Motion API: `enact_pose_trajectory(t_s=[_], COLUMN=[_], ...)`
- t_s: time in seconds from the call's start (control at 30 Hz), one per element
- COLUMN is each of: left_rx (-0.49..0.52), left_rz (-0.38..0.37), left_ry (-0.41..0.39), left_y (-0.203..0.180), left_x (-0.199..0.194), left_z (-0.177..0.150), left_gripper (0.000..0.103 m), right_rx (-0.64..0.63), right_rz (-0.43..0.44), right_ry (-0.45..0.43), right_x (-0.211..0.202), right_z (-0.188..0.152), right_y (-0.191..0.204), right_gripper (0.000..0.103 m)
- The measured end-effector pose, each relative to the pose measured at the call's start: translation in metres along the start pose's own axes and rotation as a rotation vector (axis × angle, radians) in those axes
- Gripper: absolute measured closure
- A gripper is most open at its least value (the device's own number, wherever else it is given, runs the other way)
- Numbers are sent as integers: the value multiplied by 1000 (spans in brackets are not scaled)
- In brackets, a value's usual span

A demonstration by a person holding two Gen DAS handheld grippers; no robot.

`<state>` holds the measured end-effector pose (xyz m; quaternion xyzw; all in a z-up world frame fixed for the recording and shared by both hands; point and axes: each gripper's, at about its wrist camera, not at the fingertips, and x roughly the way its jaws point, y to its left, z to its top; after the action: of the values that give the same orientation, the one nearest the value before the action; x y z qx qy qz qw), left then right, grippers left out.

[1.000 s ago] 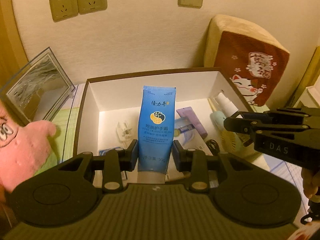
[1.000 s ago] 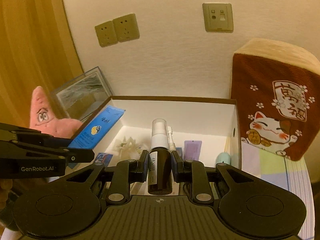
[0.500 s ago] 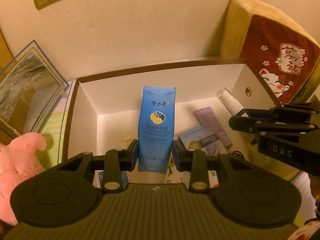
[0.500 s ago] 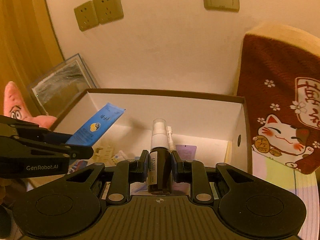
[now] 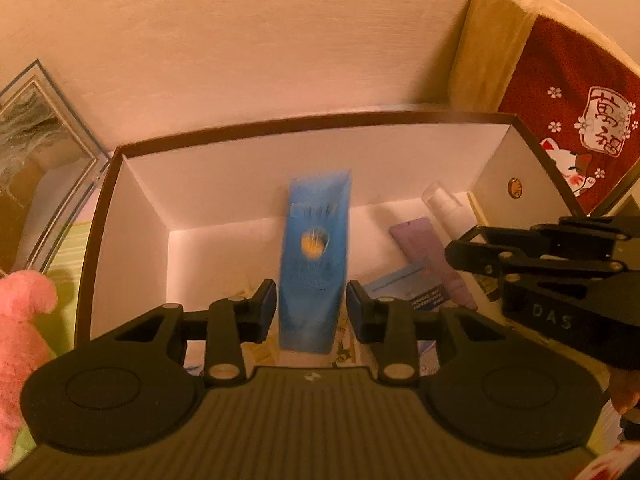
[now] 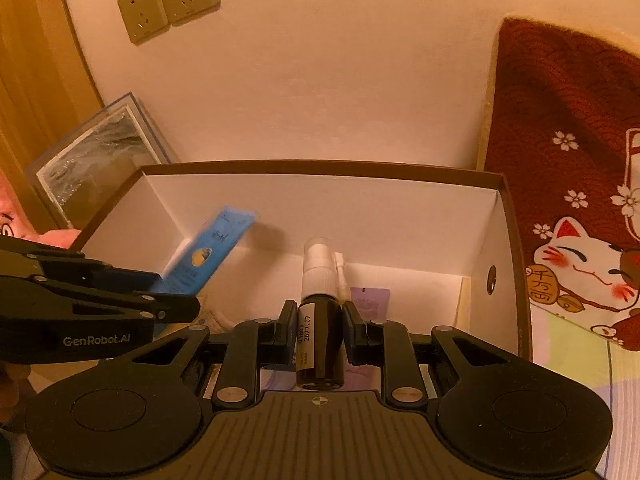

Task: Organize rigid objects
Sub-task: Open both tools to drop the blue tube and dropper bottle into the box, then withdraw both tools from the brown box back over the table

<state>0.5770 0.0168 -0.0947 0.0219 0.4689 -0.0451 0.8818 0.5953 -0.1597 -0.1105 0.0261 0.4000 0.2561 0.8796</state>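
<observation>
Cushion (image 5: 560,92), dark red with a beckoning-cat print and tan edging, upright against the wall at far right, just beside the box. Box (image 5: 248,160), open-topped, white inside with a brown rim, set against the wall; both claws hang over its near side. Framed picture (image 6: 100,152), clear-edged, leaning on the wall left of the box. Pink plush toy (image 5: 20,340), at the left edge, outside the box. Left claw (image 5: 311,306): jaws opening, with a visible gap on each side of the blue tube (image 5: 316,260), which appears blurred between them, over the left-centre of the box, crimped end tilted toward the far wall. Right claw (image 6: 319,322): jaws clamped on the dark spray bottle (image 6: 320,320), held upright over the right half of the box, white pump head uppermost, printed date label facing the camera. Purple sachet (image 5: 432,256), flat on the box floor at right. Blue-and-white carton (image 5: 404,288), lying near it. Wall sockets (image 6: 168,4), double, on the wall above left.
</observation>
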Motion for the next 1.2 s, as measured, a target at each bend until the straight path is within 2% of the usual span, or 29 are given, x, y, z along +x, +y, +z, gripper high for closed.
enact_pose_trajectory(t_s=[0.07,0.4,0.63,0.83,0.9,0.97,1.2], left_rx=[9,-17,-20,-21,-27,-30,-32], left_rz=[5,31,46,62,66,64,63], left_ry=[-13,-9,-4,-13,-15,-21,-29], left_y=[0,16,18,20,21,22,23], left_x=[-1,-1,5,3,2,-1,-7], left_z=[1,2,2,2,3,2,-5], left_gripper=[55,48,47,41,39,38,36], right_rx=[3,3,-6,12,15,4,14], right_rz=[3,5,12,42,43,34,42], right_ry=[0,8,6,-45,-45,-50,-20], right_x=[1,8,12,10,10,7,-3], right_z=[1,8,12,16,15,13,5], right_y=[-1,-3,1,4,5,6,2], right_gripper=[79,79,79,78,63,55,50])
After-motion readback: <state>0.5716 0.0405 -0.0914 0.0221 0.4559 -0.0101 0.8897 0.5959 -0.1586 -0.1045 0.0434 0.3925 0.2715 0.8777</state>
